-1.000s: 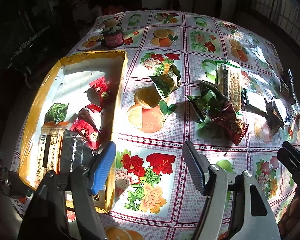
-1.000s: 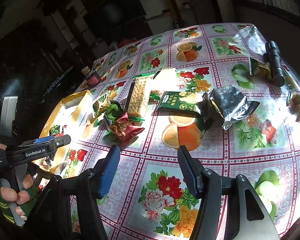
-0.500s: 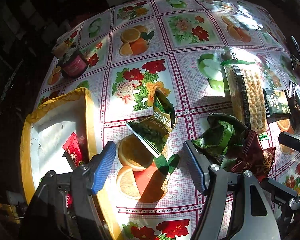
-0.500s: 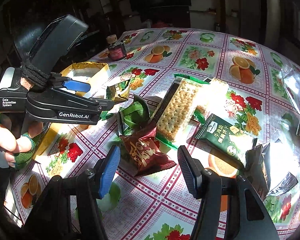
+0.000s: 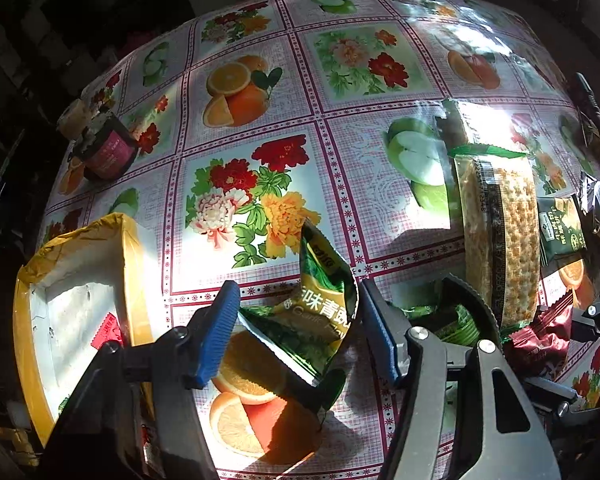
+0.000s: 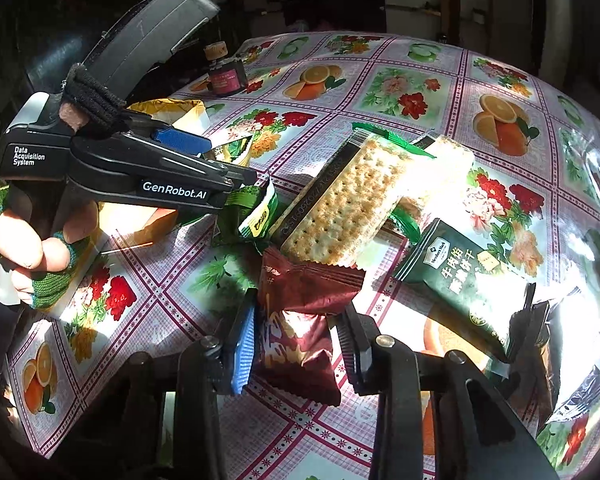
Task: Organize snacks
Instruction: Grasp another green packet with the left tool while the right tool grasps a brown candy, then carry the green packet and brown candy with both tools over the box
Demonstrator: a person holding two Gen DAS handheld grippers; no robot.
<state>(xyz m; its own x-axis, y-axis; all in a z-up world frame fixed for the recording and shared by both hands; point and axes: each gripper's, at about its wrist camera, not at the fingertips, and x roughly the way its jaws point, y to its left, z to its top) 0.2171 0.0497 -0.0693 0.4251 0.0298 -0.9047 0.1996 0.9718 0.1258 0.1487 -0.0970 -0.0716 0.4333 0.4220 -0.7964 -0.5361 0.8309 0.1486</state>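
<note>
Left tool (image 5: 296, 332) spread, straddling green packet (image 5: 316, 312) beside yellow box (image 5: 132, 264). Right tool (image 6: 296, 348) spread around maroon packet (image 6: 300, 320), fingers not visibly touching; crackers (image 6: 340, 208) just beyond.

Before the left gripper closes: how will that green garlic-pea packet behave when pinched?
Green packet looks like thin crinkled foil, standing puffed between the open left gripper fingers: probably light and floppy, likely to crumple. Glossy film may slip. Contents may crush under a hard squeeze.

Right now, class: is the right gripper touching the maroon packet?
Cannot tell. In the right wrist view the right gripper straddles the maroon packet; the blue pad sits at its edge, but neither contact nor a gap shows plainly.
</note>
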